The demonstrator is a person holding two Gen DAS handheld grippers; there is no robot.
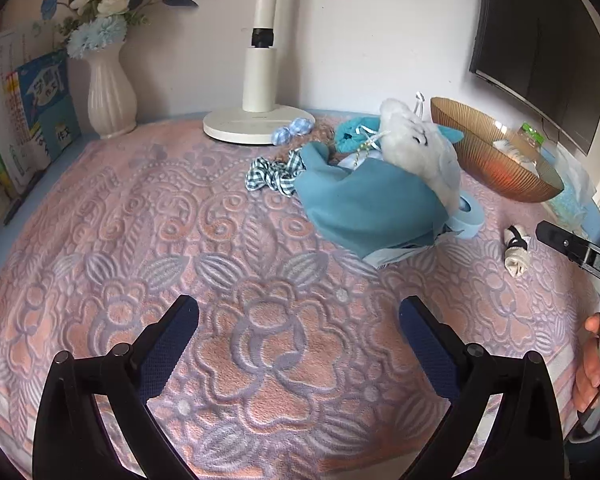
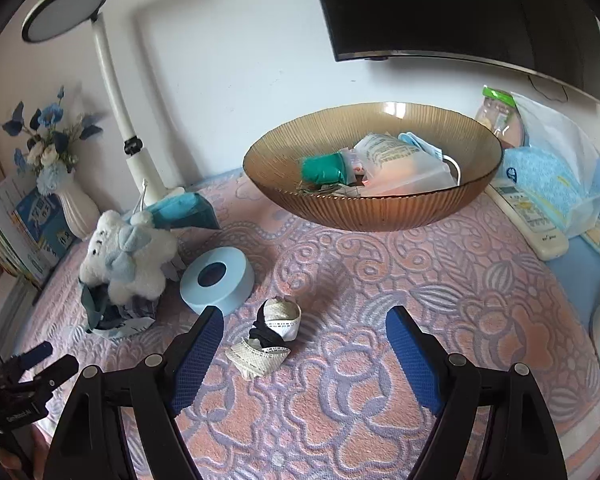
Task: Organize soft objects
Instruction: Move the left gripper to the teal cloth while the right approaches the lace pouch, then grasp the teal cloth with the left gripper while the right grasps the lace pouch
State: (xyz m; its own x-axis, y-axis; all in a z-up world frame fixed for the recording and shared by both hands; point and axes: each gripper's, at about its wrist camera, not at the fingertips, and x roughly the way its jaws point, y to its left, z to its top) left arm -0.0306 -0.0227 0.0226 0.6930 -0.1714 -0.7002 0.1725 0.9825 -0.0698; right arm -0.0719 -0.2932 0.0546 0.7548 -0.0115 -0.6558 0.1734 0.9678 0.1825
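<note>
Both grippers spread wide and holding nothing: left gripper [image 1: 299, 322] hangs over bare blanket [image 1: 140, 240], right gripper [image 2: 305, 330] sits just short of the bow [image 2: 270, 334], a cream lace bow with a black knot lying in front of the bowl [image 2: 380, 212], beside the tape roll [image 2: 218, 278]. Bow looks light, floppy and crushable, so probably best pinched at the knotted middle. Plush toy [image 2: 126, 256] sits on the teal cloth bag [image 1: 360, 208] left of the bowl, soft and bulky.

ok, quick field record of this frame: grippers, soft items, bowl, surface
left gripper: open, empty, over the mat
right gripper: open, empty, ribbon bundle just ahead between its fingers
plush toy: lying on the teal cloth
gingham scrunchie: beside the cloth
tape roll: next to the plush
bowl: amber glass, holds packets and a green roll
surface: pink embossed mat
</note>
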